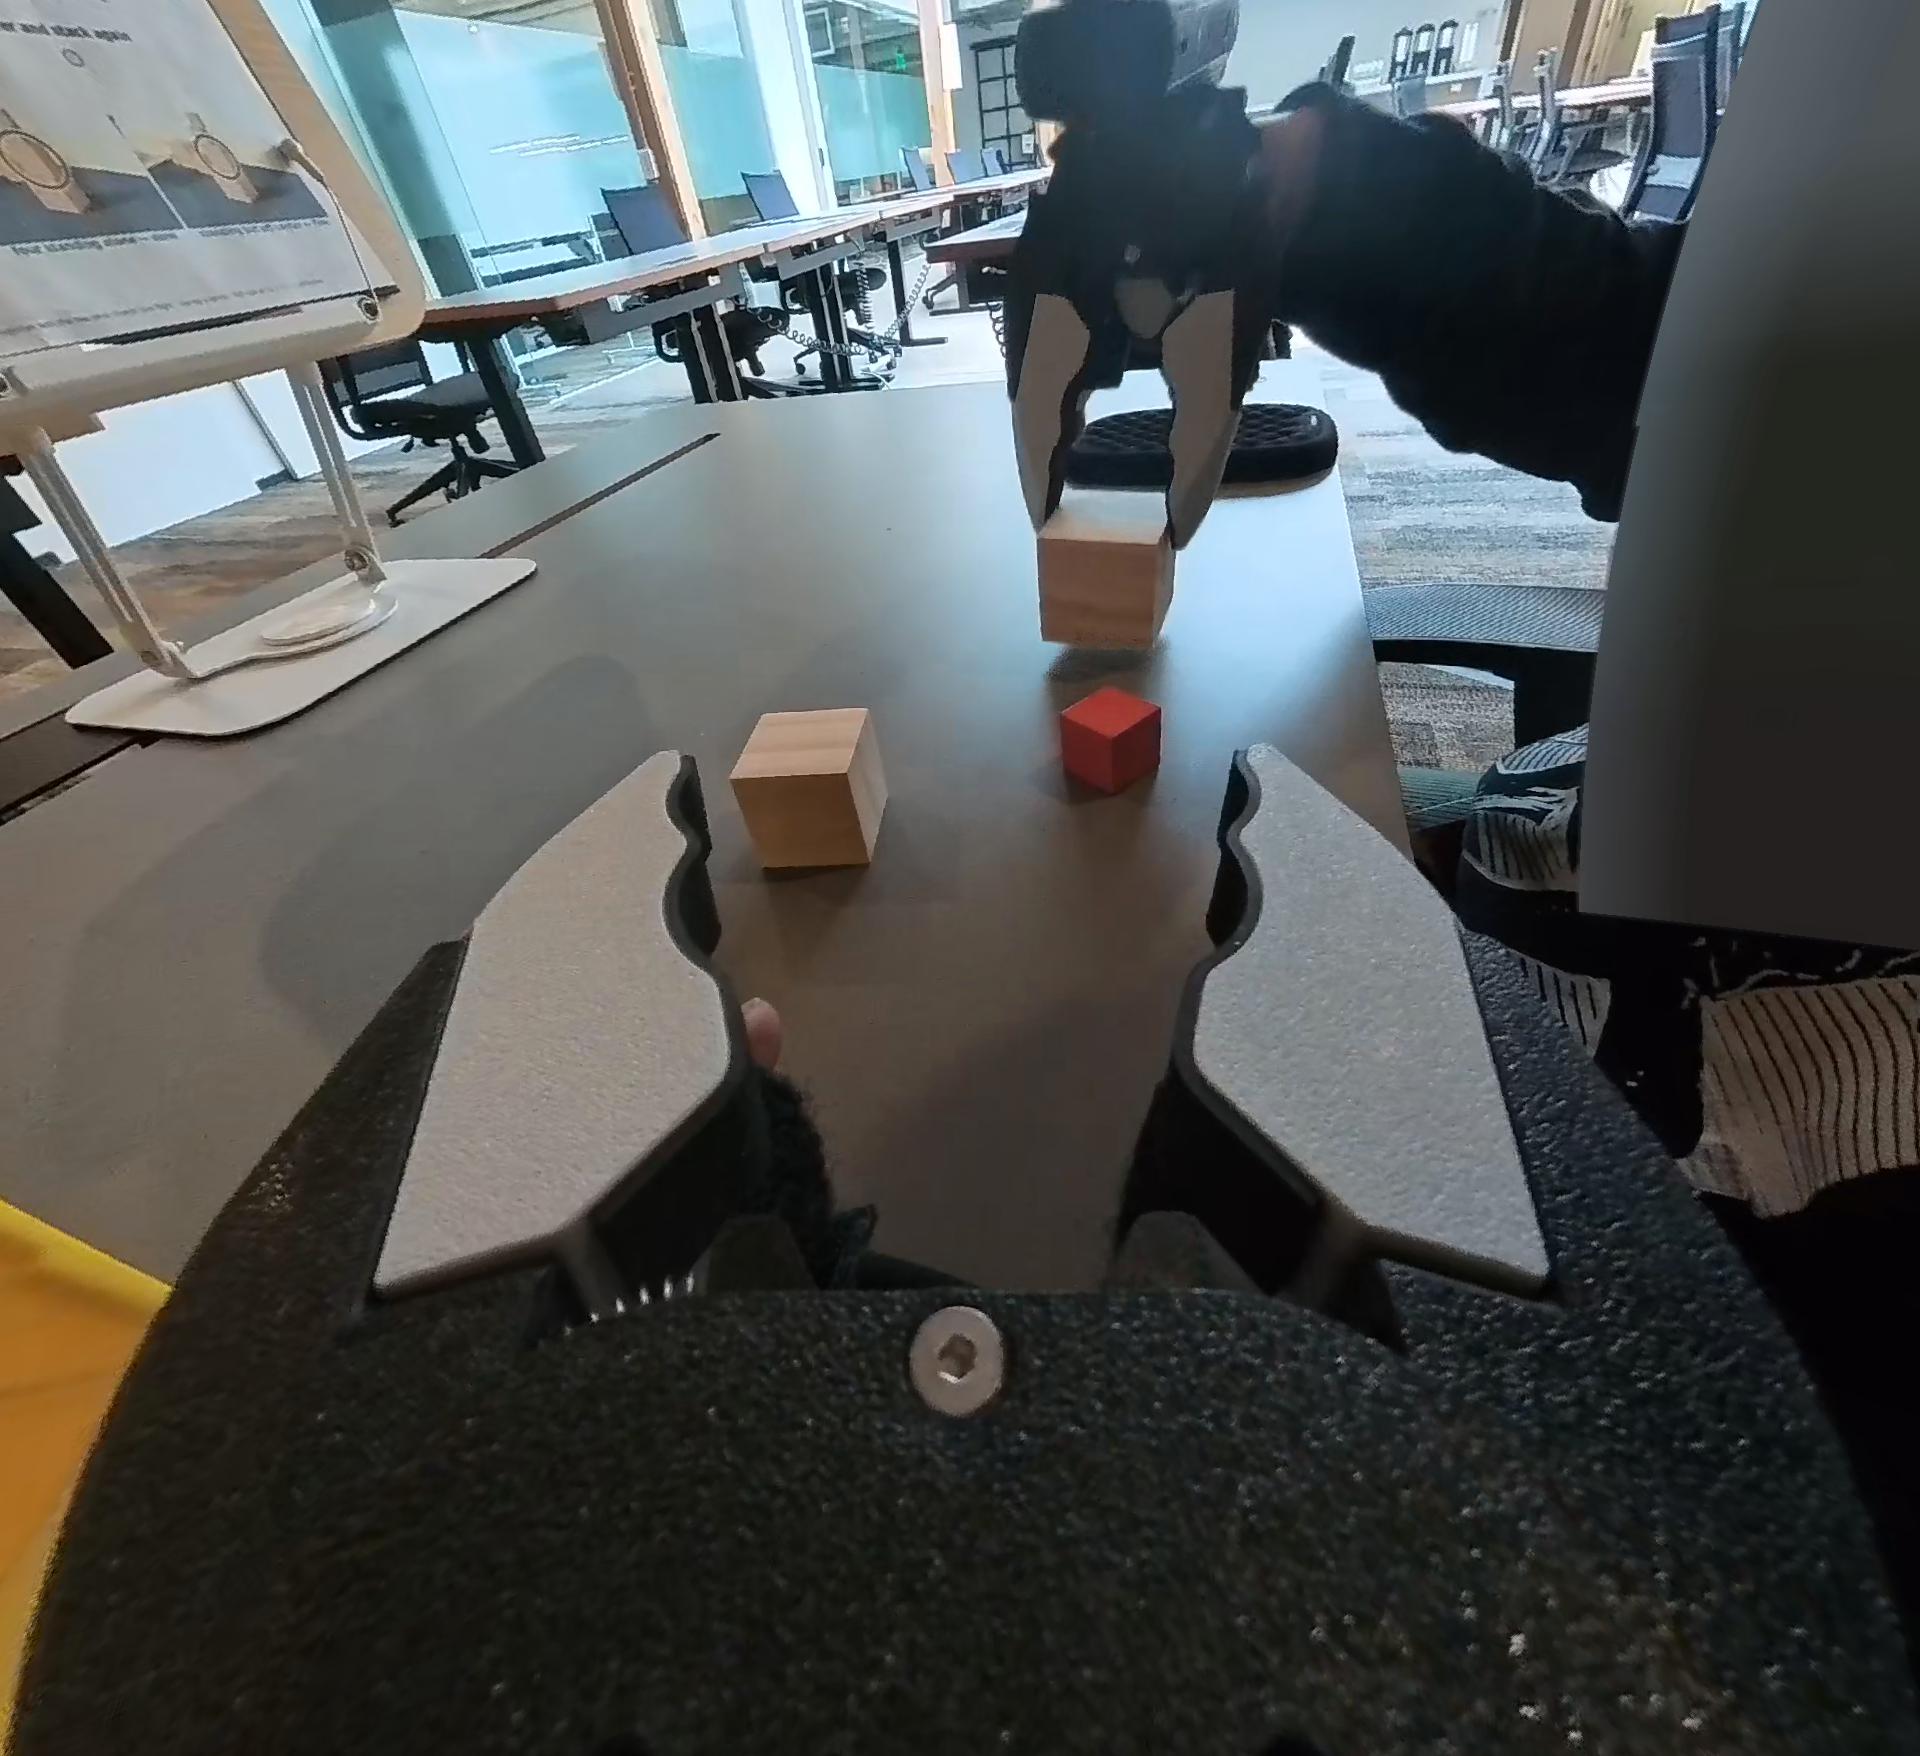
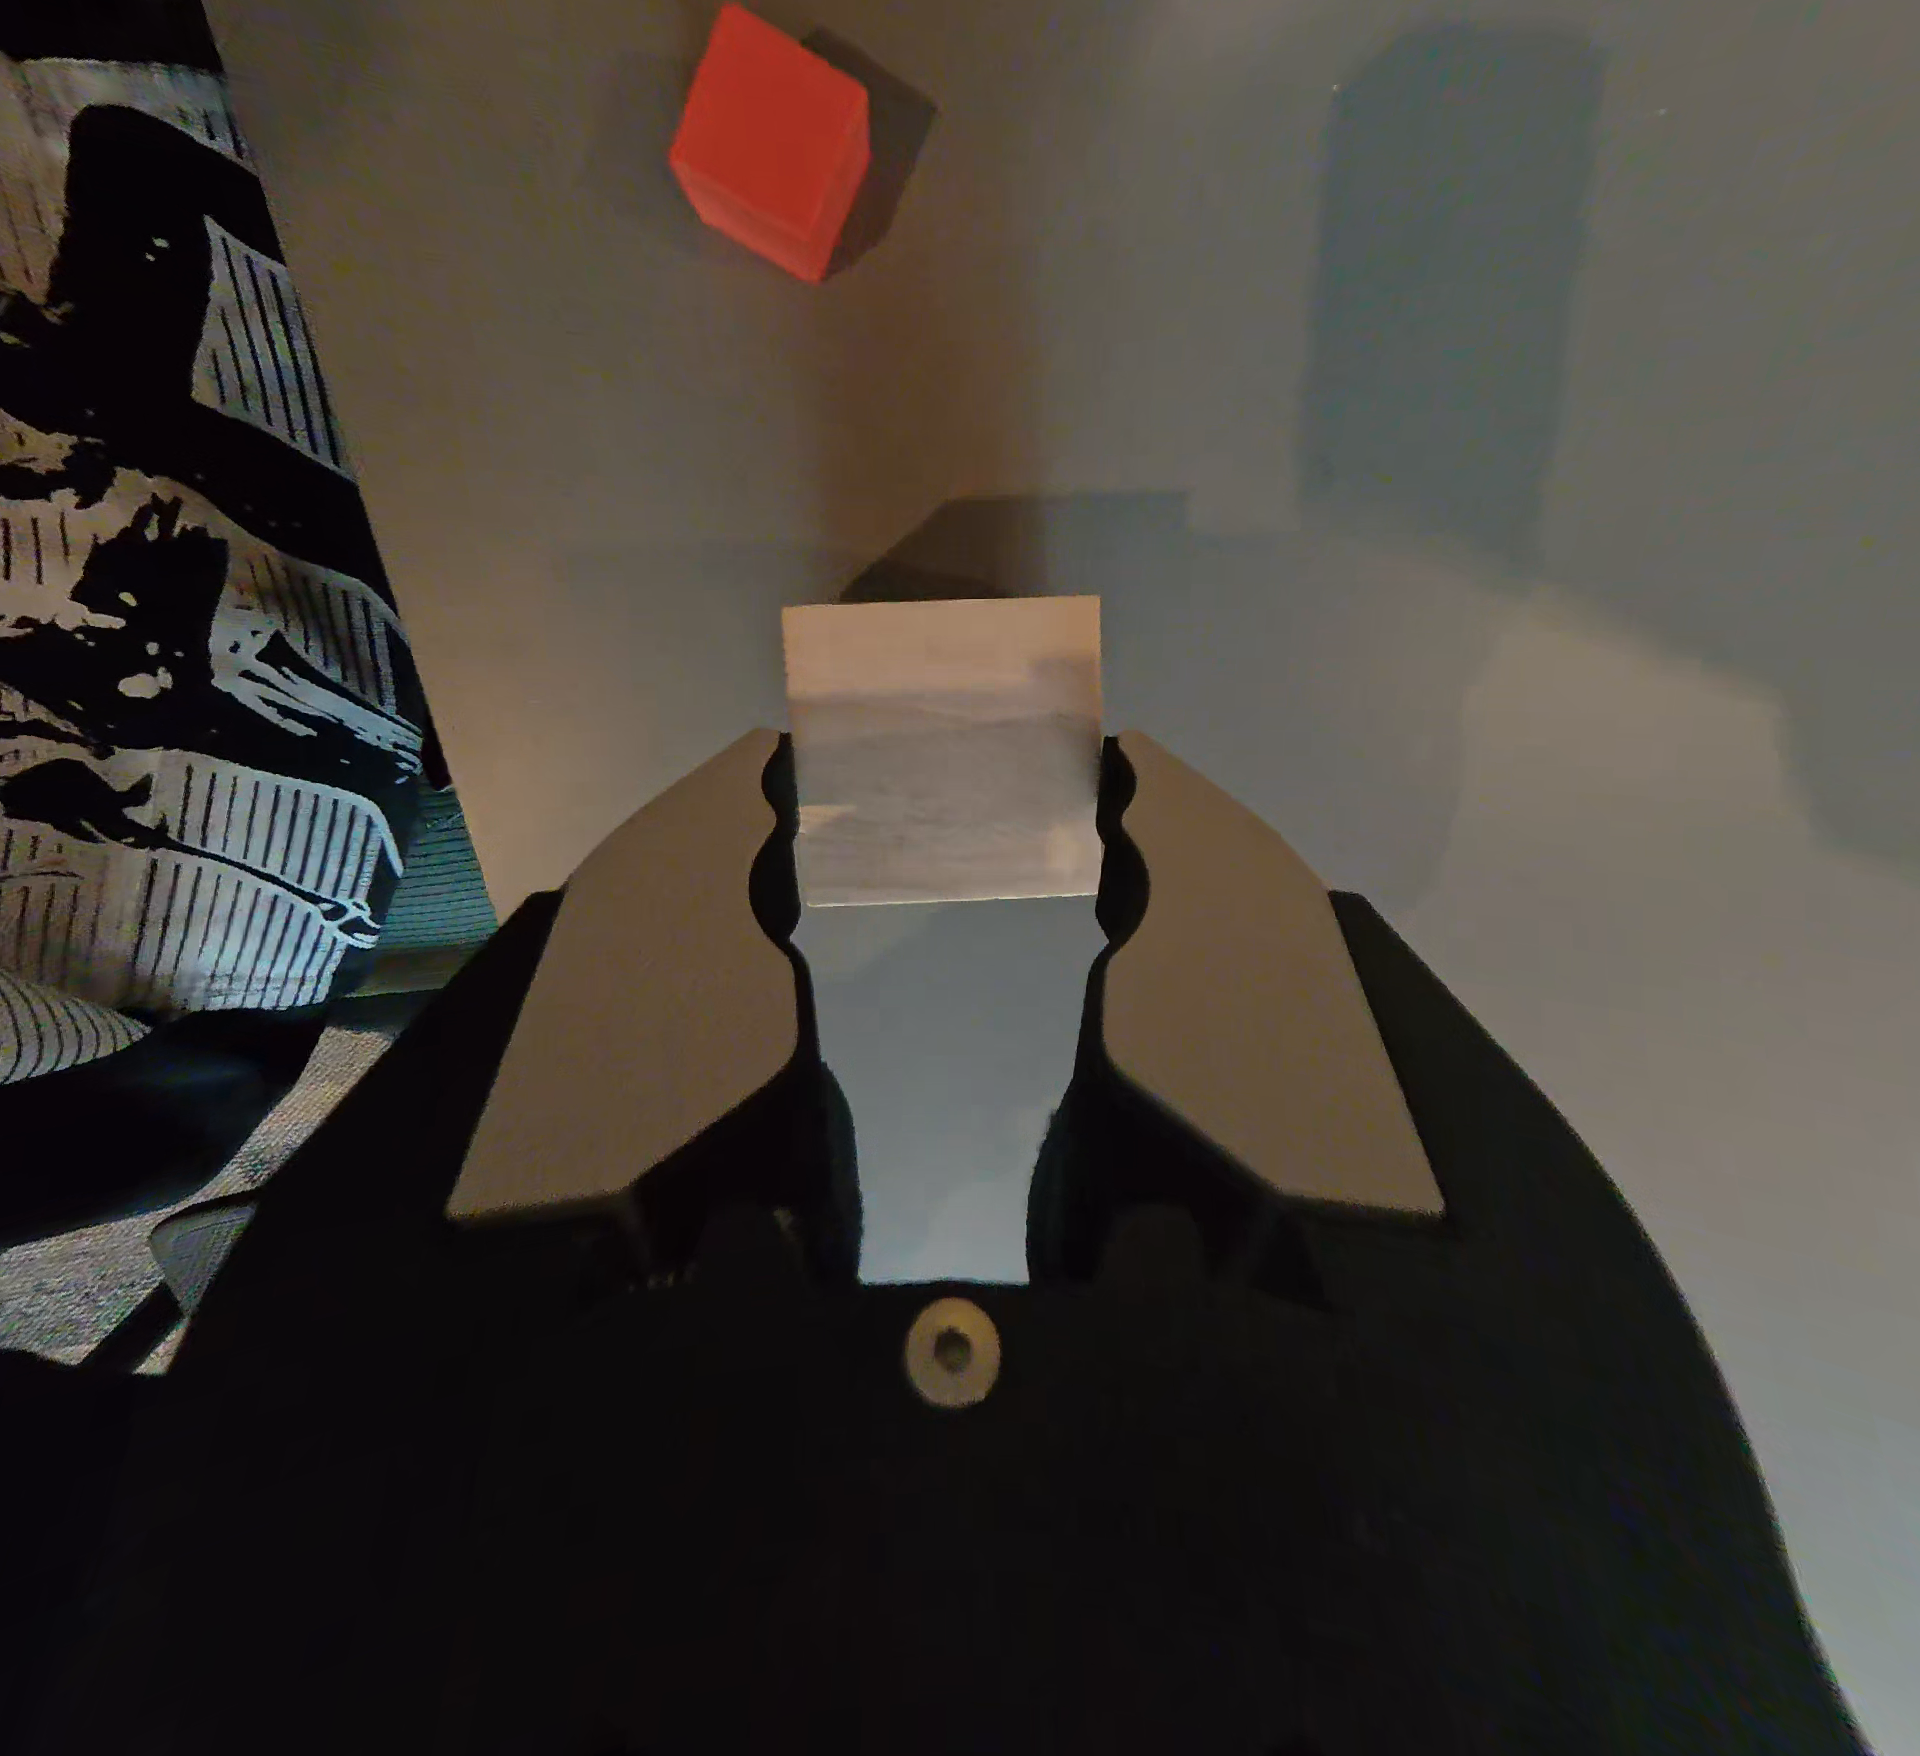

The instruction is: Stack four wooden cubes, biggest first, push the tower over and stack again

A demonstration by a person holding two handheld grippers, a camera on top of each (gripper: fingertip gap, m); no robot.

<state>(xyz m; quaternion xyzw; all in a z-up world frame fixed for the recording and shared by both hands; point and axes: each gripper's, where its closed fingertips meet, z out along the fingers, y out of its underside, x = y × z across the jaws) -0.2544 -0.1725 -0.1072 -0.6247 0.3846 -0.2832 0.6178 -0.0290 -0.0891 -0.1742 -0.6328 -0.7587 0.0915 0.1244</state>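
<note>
Pale wood fills our right gripper: its fingers pinch the held cube by two opposite faces, and in the left wrist view it hangs just clear of the dark table. We judge this step a carry toward a base. The second plain cube lies just ahead of our left gripper, which is spread wide and empty; the red cube sits between. Around us, an open office with desks.
</note>
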